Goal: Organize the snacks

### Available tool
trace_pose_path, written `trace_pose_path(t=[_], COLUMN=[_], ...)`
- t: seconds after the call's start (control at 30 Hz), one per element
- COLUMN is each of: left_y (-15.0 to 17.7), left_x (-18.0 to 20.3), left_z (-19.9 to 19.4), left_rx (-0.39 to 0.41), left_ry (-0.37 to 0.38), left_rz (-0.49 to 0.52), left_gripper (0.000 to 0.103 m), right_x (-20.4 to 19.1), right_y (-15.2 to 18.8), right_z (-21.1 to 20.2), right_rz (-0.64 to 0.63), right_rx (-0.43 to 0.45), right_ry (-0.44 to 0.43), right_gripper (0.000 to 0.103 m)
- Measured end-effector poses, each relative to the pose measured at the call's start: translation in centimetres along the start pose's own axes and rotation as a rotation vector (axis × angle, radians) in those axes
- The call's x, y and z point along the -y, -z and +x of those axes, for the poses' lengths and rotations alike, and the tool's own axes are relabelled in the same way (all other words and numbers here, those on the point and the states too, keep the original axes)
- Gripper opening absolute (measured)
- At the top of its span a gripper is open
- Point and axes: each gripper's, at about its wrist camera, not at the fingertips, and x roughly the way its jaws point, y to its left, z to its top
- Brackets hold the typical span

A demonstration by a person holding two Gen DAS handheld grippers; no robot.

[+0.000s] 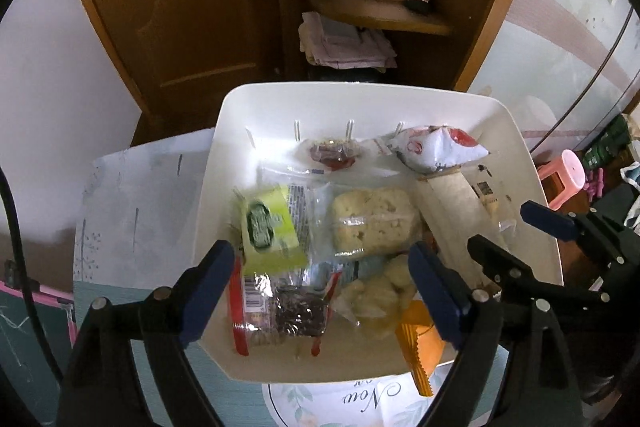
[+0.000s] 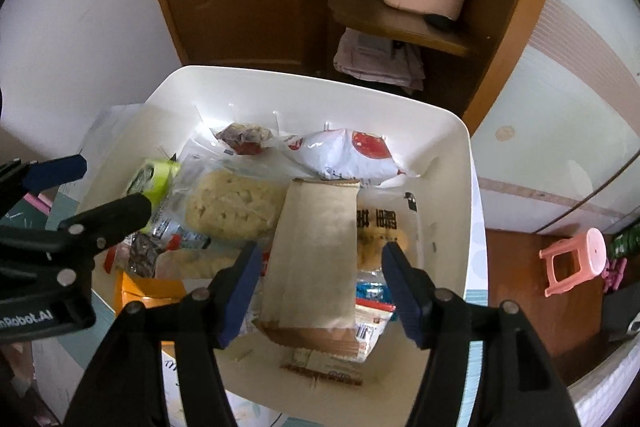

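I hold both grippers over the white bin (image 1: 532, 187) of snacks on the bench (image 1: 132, 187). Left gripper (image 1: 320, 291) and right gripper (image 2: 320, 287) fingers spread wide, gripping nothing; brown paper bag (image 2: 316, 251) at twelve o'clock below right.

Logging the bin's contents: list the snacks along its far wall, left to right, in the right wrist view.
Green packet → small red-and-brown snack → white bag with the red circle.

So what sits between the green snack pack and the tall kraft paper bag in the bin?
The clear-wrapped pale cake lies between the green snack pack and the kraft paper bag, inside the white bin. The right wrist view shows it best.
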Motion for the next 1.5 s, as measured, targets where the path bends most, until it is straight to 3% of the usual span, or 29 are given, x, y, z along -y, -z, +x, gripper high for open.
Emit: trace_pose_path(t=[0.13, 0.33, 0.57, 0.87, 1.23, 1.5], left_y=[0.3, 0.9, 2.5, 8.7, 15.7, 17.2], left_x=[0.1, 0.0, 0.7, 1.5, 2.4, 2.8], left_z=[-0.7, -1.9, -4.3, -9.4, -18.2, -24.0], left_rx=[0.006, 0.012, 0.033, 0.019, 0.061, 0.121], left_ry=[-0.006, 0.001, 0.006, 0.005, -0.028, -0.066], left_rz=[0.005, -0.015, -0.006, -0.008, -0.054, -0.108], left_gripper=[0.088, 0.088, 0.089, 0.089, 0.09, 0.093], right_x=[-0.3, -0.1, -0.4, 0.2, -1.1, -1.5], right_y=[0.2, 0.7, 2.2, 7.4, 13.0, 14.5], right_z=[-0.4, -1.3, -2.7, -6.2, -16.2, -23.0], right_rz=[0.009, 0.047, 0.068, 0.156, 0.213, 0.214], right_rx=[0.009, 0.025, 0.021, -0.021, -0.001, 0.07], right_ry=[0.013, 0.026, 0.022, -0.034, -0.145, -0.113], right_gripper=[0.065, 0.079, 0.081, 0.081, 0.081, 0.081])
